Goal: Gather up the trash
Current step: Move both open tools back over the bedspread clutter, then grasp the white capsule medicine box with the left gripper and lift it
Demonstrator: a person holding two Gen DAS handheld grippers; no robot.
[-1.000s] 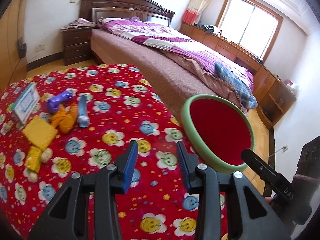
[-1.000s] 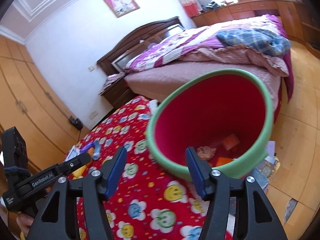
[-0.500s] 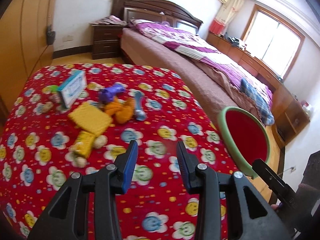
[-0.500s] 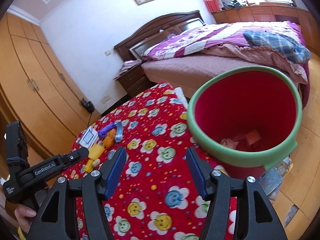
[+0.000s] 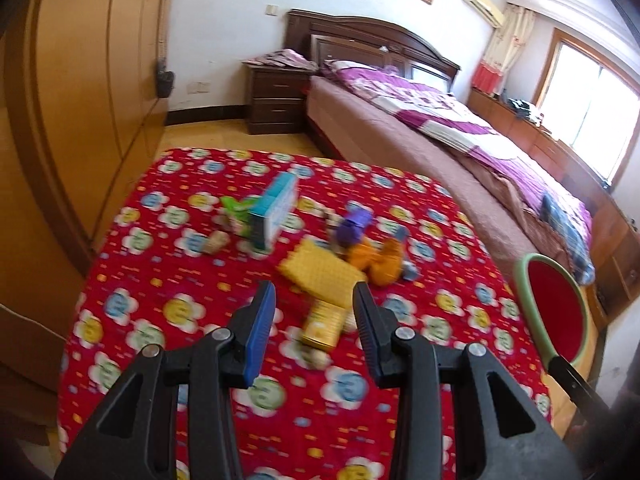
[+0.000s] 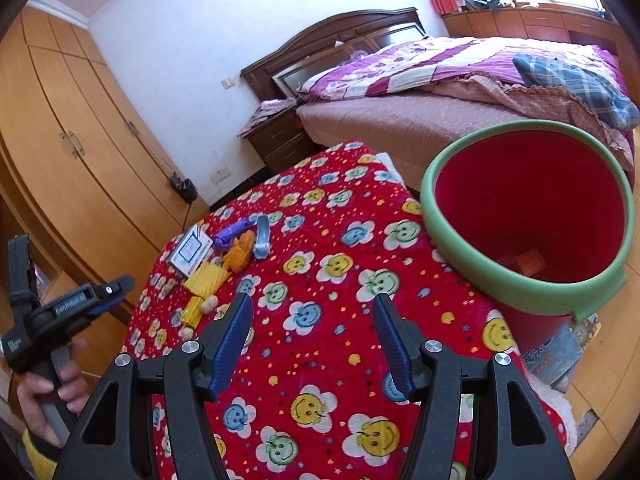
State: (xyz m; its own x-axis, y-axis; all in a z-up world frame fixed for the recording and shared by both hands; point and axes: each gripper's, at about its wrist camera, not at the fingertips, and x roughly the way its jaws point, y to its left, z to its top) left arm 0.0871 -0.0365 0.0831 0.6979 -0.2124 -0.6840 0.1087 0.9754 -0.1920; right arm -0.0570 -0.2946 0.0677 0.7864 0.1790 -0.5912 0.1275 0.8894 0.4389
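A heap of trash lies on the red flowered tablecloth (image 5: 168, 280): a yellow waffle pad (image 5: 320, 276), a small yellow packet (image 5: 322, 326), orange scraps (image 5: 376, 260), a purple wrapper (image 5: 352, 224) and a blue-white box (image 5: 276, 208). My left gripper (image 5: 314, 316) hovers open over the near side of the heap, the yellow packet showing between its fingers, untouched. My right gripper (image 6: 310, 332) stands open above the cloth, empty. The red bin with a green rim (image 6: 444, 236) stands off the table's right edge, with scraps inside. The same trash heap (image 6: 236, 256) shows in the right wrist view.
A bed (image 5: 460, 136) with purple bedding runs along the far right. A dark nightstand (image 5: 276, 100) stands by the headboard. Wooden wardrobes (image 5: 80, 80) line the left wall. A person's hand (image 6: 44, 392) holds the left gripper's handle. Papers (image 6: 560, 360) lie on the floor by the bin.
My left gripper has swung left from the bin to the trash heap, which now sits straight ahead. The right gripper has drawn back from the bin's mouth.
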